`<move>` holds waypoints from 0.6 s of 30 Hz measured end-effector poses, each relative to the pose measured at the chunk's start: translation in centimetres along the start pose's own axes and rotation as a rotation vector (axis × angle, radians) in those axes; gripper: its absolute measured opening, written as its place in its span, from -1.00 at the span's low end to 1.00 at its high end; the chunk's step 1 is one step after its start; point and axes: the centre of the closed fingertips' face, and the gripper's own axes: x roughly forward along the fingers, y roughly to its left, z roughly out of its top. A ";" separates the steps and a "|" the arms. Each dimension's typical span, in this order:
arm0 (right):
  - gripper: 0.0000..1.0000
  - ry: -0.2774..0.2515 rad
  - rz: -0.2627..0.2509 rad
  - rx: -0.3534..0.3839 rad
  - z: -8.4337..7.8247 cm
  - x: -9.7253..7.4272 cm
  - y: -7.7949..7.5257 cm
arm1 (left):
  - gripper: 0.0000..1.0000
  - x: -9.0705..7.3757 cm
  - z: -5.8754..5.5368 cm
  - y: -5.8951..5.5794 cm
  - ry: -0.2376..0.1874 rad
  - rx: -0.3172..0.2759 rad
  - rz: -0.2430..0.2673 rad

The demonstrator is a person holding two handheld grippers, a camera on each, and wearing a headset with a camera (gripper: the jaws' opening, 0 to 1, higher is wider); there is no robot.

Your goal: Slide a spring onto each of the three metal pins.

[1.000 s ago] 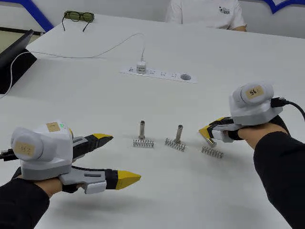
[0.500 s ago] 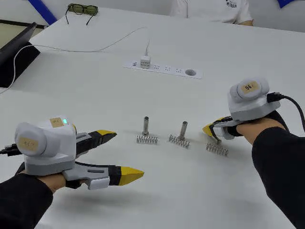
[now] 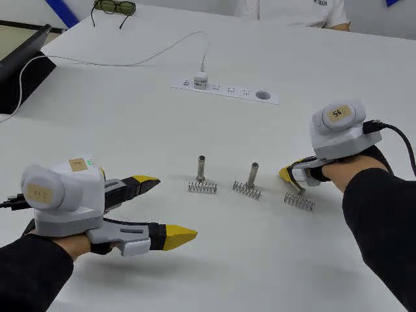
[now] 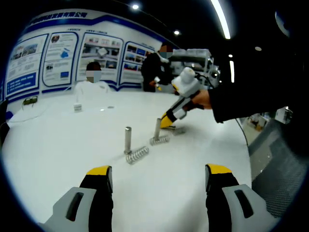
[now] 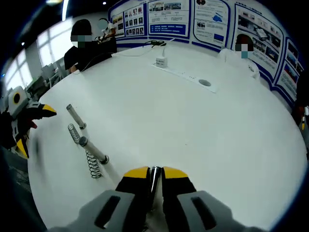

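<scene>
Nothing much has shifted — right gripper (image 3: 290, 177) stays pinched on the third pin (image 5: 154, 179), left gripper (image 3: 175, 206) hangs spread. Three springs (image 3: 202, 187) lie on the table (image 3: 130, 117) beside the pins (image 3: 201, 167) — probably light, springy, roll-prone; grip gently mid-coil.

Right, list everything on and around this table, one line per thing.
Upright pins: two, silver, mid-table, side by side.
Held pin: one, silver, between the jaws of the right hand-held gripper.
Springs: three, silver, lying flat; one before each upright pin, one by the held pin.
Power strip: one, white, far middle, with a white plug and cable.
Glasses: one pair, dark, far left corner.
Screen: one, black, left edge.
Table: one, white.
Seated person: one, white shirt, far side.
Left hand-held gripper: one, grey with yellow tips, near left, open.
Right hand-held gripper: one, same colours, shut on the held pin.
Sleeves: two, black.
</scene>
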 end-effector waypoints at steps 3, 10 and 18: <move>-0.79 0.009 0.003 -0.001 -0.2 0.1 0.1 | 0.60 0.0 0.0 0.1 -0.001 -0.002 0.001; -0.81 0.015 0.004 -0.014 -0.1 0.2 0.2 | 0.60 0.0 -0.1 0.2 -0.001 -0.005 0.001; -0.83 0.025 -0.014 -0.026 -0.1 0.2 0.2 | 0.59 0.2 0.1 0.1 -0.005 -0.004 -0.003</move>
